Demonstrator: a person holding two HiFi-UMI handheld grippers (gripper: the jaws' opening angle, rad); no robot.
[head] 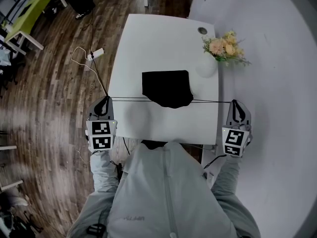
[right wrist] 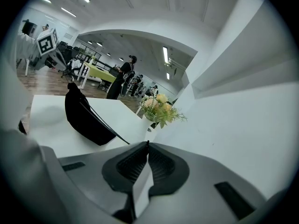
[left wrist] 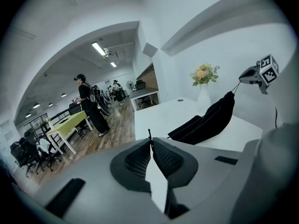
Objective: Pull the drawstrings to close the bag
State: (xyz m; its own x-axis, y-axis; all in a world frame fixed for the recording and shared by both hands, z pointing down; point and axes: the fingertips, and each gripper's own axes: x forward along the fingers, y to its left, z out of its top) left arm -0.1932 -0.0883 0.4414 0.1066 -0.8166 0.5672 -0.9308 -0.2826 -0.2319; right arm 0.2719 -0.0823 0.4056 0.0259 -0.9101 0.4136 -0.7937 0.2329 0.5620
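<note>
Two grippers (head: 105, 100) (head: 235, 102), bag (head: 167, 87), perhaps two drawstrings (head: 130, 99)

Soft, creased matt black cloth bag (head: 167, 88). Smooth thin black drawstring cords (head: 126, 98). Smooth, matt white rectangular table top (head: 148, 43). Faintly glossy dark wood-plank floor (head: 54, 88). Matt grey plastic shells on left gripper (left wrist: 150, 140) and right gripper (right wrist: 147, 143); ribbed black rubbery pads (left wrist: 138, 161).
</note>
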